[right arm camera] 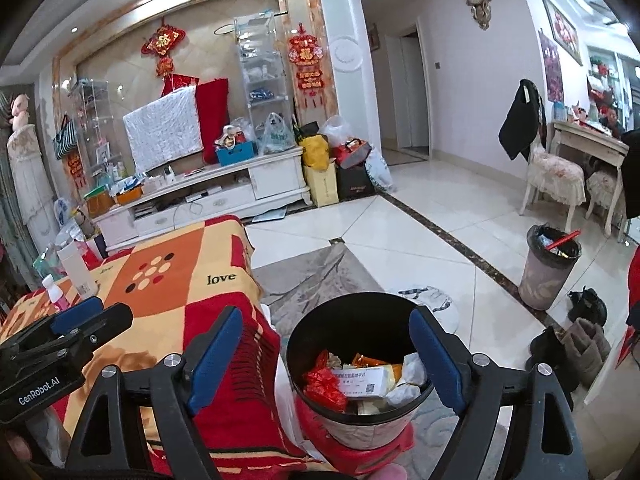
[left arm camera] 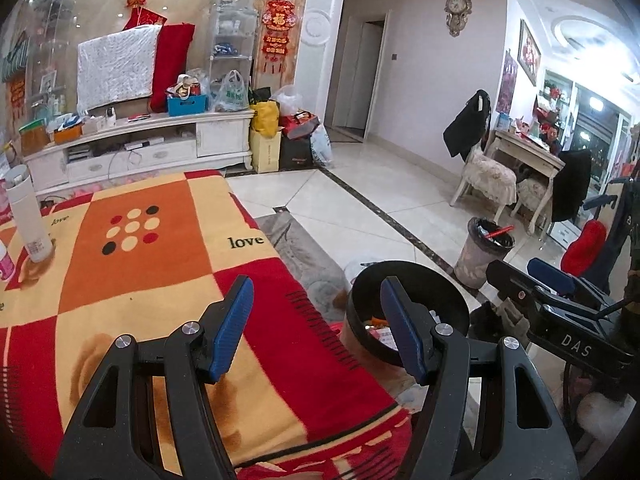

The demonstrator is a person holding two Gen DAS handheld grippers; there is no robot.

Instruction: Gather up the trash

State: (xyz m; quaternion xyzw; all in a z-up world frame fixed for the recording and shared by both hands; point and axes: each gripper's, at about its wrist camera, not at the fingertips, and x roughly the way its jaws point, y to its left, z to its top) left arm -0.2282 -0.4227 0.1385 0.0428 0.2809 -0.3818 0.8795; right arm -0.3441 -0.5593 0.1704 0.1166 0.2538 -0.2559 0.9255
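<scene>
A small trash bin with a black rim [right arm camera: 320, 320] stands on a red stool beside the table; it holds a red wrapper [right arm camera: 324, 386], a white box [right arm camera: 362, 382] and crumpled paper. It also shows in the left wrist view [left arm camera: 440, 276]. My right gripper [right arm camera: 326, 346] is open and empty, hovering over the bin. My left gripper [left arm camera: 318, 312] is open and empty above the table's right edge, left of the bin. Each gripper shows in the other's view: the right one [left arm camera: 552, 284] and the left one [right arm camera: 80, 320].
The table wears an orange, red and yellow blanket [left arm camera: 136, 264]. A white tube [left arm camera: 28, 220] and a pink bottle [right arm camera: 56, 292] stand at its far left. A second, larger bin [right arm camera: 548, 268] stands on the tiled floor near chairs [right arm camera: 552, 180]. Boots [right arm camera: 580, 344] lie at right.
</scene>
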